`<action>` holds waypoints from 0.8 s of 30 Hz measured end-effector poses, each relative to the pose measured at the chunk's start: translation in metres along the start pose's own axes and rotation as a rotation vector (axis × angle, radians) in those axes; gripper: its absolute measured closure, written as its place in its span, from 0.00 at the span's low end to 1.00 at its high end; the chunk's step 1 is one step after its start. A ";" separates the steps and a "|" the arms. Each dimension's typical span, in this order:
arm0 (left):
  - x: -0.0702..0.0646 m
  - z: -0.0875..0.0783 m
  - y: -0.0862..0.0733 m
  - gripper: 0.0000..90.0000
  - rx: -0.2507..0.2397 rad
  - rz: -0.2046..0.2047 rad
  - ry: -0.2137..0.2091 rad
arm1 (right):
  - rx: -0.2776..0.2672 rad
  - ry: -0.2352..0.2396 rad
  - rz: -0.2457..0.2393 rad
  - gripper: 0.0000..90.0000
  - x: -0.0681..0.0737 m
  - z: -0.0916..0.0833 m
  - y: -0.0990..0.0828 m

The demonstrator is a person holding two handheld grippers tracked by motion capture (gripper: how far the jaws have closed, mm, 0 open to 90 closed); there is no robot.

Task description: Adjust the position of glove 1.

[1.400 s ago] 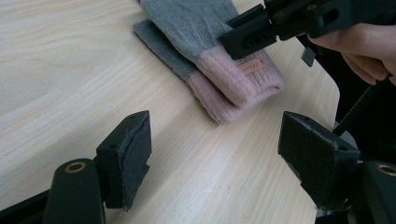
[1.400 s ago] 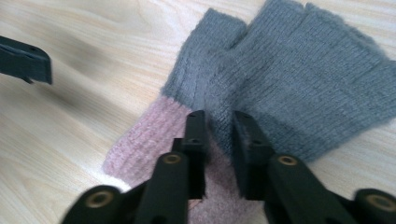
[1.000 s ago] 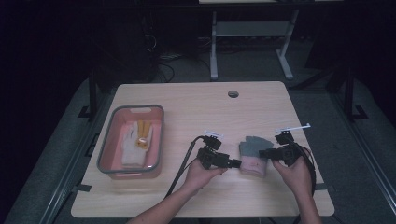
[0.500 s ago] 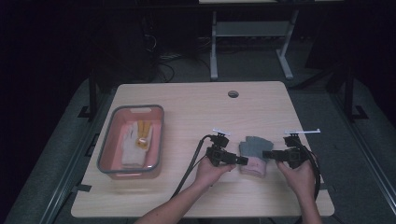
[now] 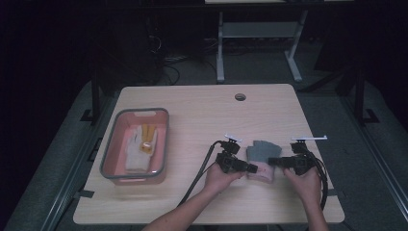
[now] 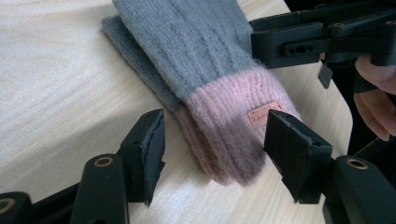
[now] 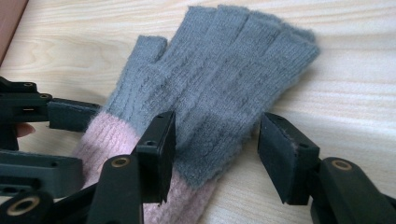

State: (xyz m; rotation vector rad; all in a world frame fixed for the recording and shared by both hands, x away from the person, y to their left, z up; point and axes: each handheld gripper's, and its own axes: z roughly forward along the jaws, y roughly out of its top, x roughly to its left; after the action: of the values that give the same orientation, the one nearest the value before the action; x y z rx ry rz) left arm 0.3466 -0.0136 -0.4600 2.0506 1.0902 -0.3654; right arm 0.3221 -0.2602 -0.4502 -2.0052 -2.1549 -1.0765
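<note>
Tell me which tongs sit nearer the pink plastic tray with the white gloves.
Left. The left tongs are at the tray-side edge of the grey-and-pink knitted glove, open around its pink cuff; the right tongs are on the glove's far side from the pink plastic tray.

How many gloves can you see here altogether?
3, as far as shows. Two grey gloves with pink cuffs lie stacked on the table between the grippers; a pale glove lies in the pink tray. More could be hidden underneath it.

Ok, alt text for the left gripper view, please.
A grey knitted glove with a pink cuff lies on a pale wooden table, its cuff end between the open black jaws of the left gripper, untouched. The right gripper reaches in from the upper right.
</note>
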 end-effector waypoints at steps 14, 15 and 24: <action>-0.003 0.008 -0.001 0.49 0.014 -0.006 0.013 | -0.010 0.047 0.045 0.54 -0.010 0.007 -0.006; -0.004 0.009 -0.001 0.50 0.014 -0.006 0.011 | -0.013 0.054 0.048 0.56 -0.010 0.007 -0.006; -0.003 0.011 -0.001 0.57 0.018 -0.015 -0.001 | -0.041 0.132 0.132 0.67 -0.013 0.011 -0.013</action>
State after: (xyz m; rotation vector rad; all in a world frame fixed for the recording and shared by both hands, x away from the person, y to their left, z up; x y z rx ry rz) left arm 0.3452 -0.0226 -0.4662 2.0590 1.1058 -0.3857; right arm 0.3174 -0.2661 -0.4706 -1.9989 -1.9233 -1.2052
